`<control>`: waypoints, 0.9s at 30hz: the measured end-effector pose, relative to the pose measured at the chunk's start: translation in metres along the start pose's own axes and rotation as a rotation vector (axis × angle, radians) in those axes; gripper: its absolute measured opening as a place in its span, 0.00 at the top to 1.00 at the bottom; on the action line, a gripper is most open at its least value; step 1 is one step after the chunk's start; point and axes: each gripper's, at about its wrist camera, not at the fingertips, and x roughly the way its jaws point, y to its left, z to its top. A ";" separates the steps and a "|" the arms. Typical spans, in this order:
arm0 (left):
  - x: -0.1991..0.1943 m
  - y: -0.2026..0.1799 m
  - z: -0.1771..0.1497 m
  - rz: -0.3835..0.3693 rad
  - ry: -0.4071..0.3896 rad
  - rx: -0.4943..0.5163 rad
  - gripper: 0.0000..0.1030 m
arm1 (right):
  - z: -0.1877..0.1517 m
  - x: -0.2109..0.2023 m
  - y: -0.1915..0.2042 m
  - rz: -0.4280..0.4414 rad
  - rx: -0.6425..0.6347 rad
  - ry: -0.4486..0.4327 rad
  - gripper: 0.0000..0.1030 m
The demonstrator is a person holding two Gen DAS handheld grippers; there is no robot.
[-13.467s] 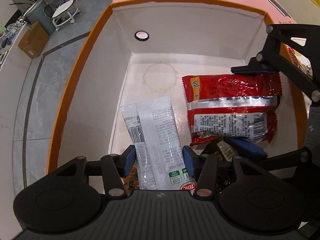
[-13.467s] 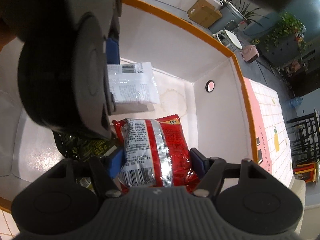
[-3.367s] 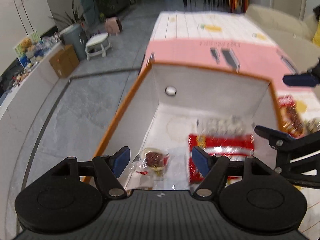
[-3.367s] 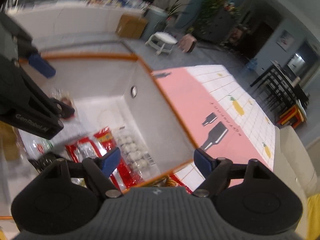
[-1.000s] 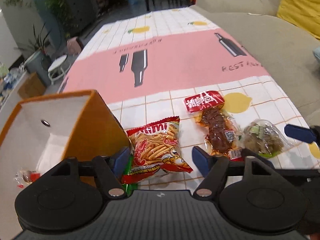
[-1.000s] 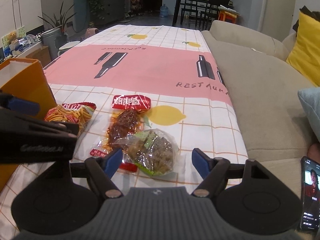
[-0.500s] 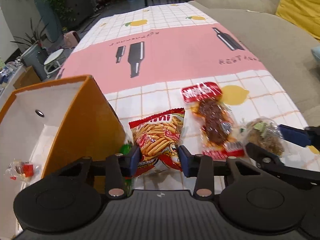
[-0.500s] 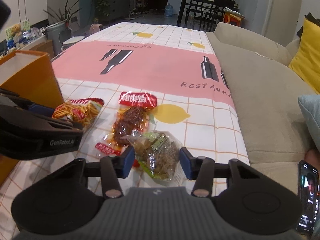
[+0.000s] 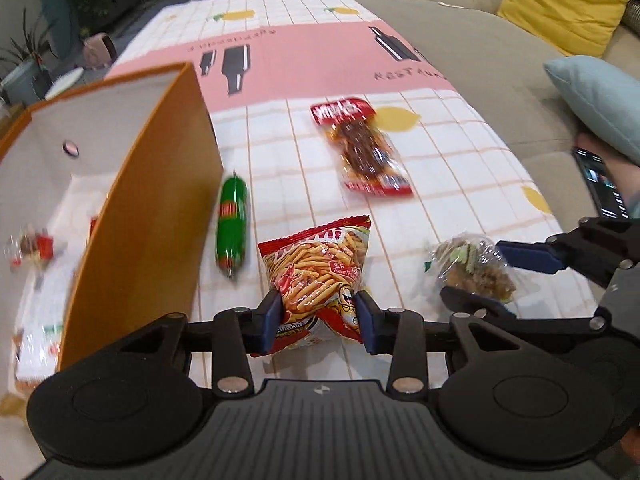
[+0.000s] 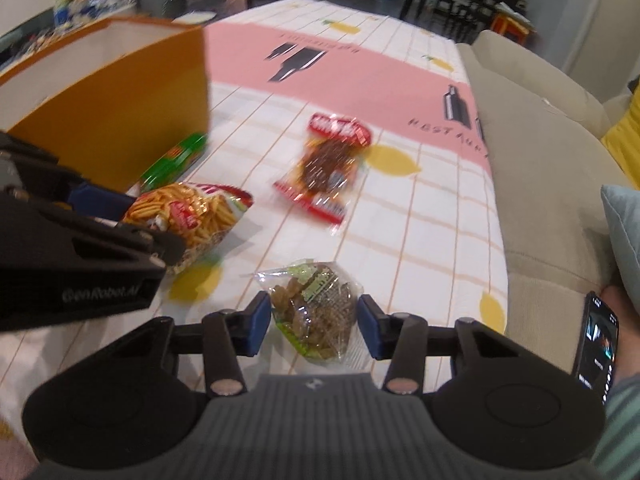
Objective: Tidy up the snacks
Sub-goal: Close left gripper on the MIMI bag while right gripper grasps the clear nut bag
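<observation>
Our left gripper (image 9: 318, 314) squeezes the red chip bag (image 9: 318, 272), just right of the orange box (image 9: 152, 208). Farther right, our right gripper (image 10: 314, 320) pinches the clear snack pack (image 10: 316, 312). Both are above the tablecloth (image 9: 460, 168).

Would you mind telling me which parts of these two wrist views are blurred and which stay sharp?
Left wrist view: the left gripper and its fries bag read fairly sharp; the orange box interior smears on the left. Right wrist view: the right gripper and clear snack pack look crisper, while the red meat packet and box are motion-blurred.
</observation>
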 end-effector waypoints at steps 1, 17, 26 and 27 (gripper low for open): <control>-0.003 0.001 -0.004 -0.007 0.002 0.001 0.57 | -0.003 -0.003 0.003 0.005 -0.010 0.009 0.56; -0.018 0.004 -0.034 -0.051 0.025 0.018 0.47 | -0.038 -0.035 0.030 0.008 -0.105 0.066 0.49; -0.028 0.011 -0.030 -0.080 -0.040 -0.046 0.22 | -0.038 -0.056 0.022 0.082 -0.007 0.013 0.26; -0.028 0.011 -0.030 -0.080 -0.049 -0.051 0.21 | -0.038 -0.060 0.020 0.087 0.018 -0.004 0.23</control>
